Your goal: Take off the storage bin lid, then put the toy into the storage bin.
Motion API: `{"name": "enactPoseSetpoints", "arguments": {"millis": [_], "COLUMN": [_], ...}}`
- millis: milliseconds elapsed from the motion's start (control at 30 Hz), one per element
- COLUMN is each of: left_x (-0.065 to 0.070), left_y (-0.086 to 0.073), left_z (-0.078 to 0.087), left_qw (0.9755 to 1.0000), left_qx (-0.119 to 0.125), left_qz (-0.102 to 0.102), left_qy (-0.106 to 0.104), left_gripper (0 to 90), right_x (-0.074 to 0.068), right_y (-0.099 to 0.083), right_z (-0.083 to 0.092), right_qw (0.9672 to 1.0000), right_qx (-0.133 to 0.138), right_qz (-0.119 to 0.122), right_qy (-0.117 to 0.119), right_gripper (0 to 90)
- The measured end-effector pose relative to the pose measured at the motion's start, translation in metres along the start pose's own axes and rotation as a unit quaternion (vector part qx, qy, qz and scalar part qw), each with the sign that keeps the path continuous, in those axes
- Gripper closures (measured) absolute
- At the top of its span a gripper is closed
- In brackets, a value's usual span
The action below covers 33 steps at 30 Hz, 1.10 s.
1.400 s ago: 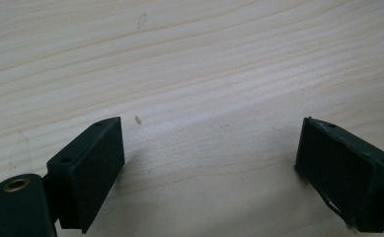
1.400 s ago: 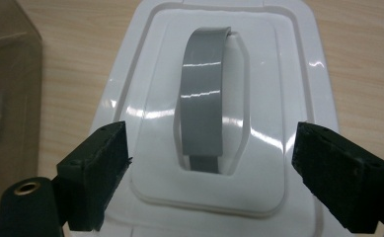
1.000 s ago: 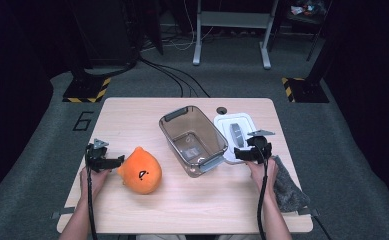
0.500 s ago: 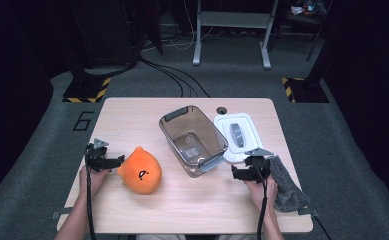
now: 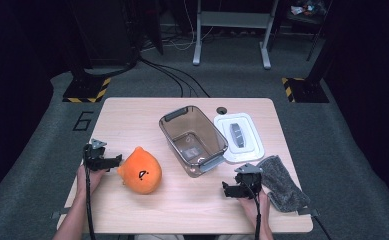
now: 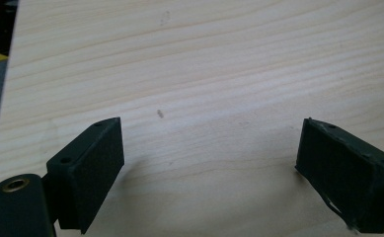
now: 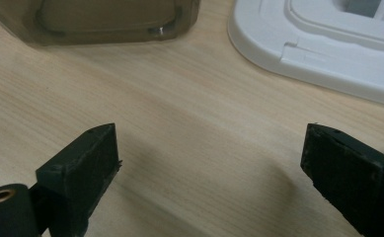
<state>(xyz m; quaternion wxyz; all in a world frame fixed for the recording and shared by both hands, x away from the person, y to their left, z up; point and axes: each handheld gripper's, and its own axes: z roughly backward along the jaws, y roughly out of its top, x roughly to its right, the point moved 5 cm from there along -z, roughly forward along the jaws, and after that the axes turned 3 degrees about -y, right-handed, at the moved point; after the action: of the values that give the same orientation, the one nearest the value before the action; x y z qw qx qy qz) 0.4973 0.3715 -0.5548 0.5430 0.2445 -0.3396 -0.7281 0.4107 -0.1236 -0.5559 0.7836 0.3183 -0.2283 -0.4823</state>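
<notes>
Pale wood grain runs under both of your tongs, and neither pair has anything between its pads. Your right tongs (image 5: 230,190) sit low over the bench (image 5: 182,210) at its near right, jaws wide apart, just beside the grey cloth (image 5: 282,182). Your left tongs (image 5: 113,161) rest at the near left, jaws likewise apart, just beside the orange plush toy (image 5: 141,172), which lies on the bench left of centre, apart from the bin.

Past the toy stands the clear plastic bin (image 5: 192,140), open and upright, with what looks like a label or small card on its floor. Its white lid (image 5: 239,137) lies flat beside it to the right, handle side up.

Risks, as judged:
- The plush is soft and rounded; a shallow pinch on its edge could slip off, or the toy could roll away.
- The bin is light; a nudge from toy or tongs at its rim could slide it into the lid.
- The right cable trails close to the cloth and could drag it.

Unclear: whether the left pads touch the toy; the toy's far side; the item on the bin floor. The lid (image 7: 327,44) is cut off in the right gripper view.
</notes>
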Motion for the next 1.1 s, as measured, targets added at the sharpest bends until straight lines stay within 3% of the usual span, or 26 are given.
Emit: {"name": "enactPoseSetpoints", "arguments": {"millis": [200, 333, 433, 533, 600, 700, 800, 900, 1000, 1100], "left_x": [-0.002, 0.002, 0.011, 0.024, 0.036, 0.054, 0.075, 0.094, 0.109, 0.118], "left_y": [0.009, 0.014, 0.017, 0.019, 0.020, 0.021, 0.023, 0.023, 0.022, 0.021], "left_z": [0.026, 0.046, 0.061, 0.077, 0.087, 0.097, 0.106, 0.108, 0.106, 0.101], "left_qw": [0.9999, 0.9994, 0.9981, 0.9954, 0.9923, 0.9882, 0.9832, 0.9798, 0.9788, 0.9787], "left_qx": [0.007, 0.024, 0.038, 0.054, 0.061, 0.068, 0.066, 0.056, 0.042, 0.030], "left_qz": [0.010, 0.012, 0.002, -0.018, -0.033, -0.057, -0.076, -0.096, -0.113, -0.115], "left_qy": [-0.001, -0.025, -0.049, -0.077, -0.103, -0.125, -0.152, -0.166, -0.166, -0.168], "left_gripper": [10.4, 10.3, 10.1, 10.1, 10.1, 10.1, 10.1, 10.0, 10.0, 10.0], "right_x": [-0.006, -0.004, -0.003, -0.003, -0.003, -0.004, -0.005, -0.005, -0.005, -0.005], "right_y": [-0.005, -0.006, -0.007, -0.007, -0.007, -0.008, -0.008, -0.008, -0.008, -0.009], "right_z": [-0.001, -0.002, -0.002, -0.002, -0.002, -0.001, -0.001, -0.001, -0.001, 0.000], "right_qw": [0.9999, 0.9999, 1.0000, 1.0000, 0.9999, 0.9997, 0.9997, 0.9997, 0.9997, 0.9997], "right_qx": [0.002, -0.001, -0.001, 0.001, 0.006, 0.010, 0.012, 0.012, 0.012, 0.010], "right_qz": [0.006, 0.015, 0.006, 0.007, 0.011, 0.020, 0.017, 0.020, 0.018, 0.022], "right_qy": [-0.008, 0.002, -0.001, 0.002, -0.002, -0.005, -0.010, -0.009, -0.011, -0.009], "right_gripper": [6.1, 5.4, 4.2, 4.1, 4.1, 4.1, 4.1, 4.2, 4.3, 4.4]}}
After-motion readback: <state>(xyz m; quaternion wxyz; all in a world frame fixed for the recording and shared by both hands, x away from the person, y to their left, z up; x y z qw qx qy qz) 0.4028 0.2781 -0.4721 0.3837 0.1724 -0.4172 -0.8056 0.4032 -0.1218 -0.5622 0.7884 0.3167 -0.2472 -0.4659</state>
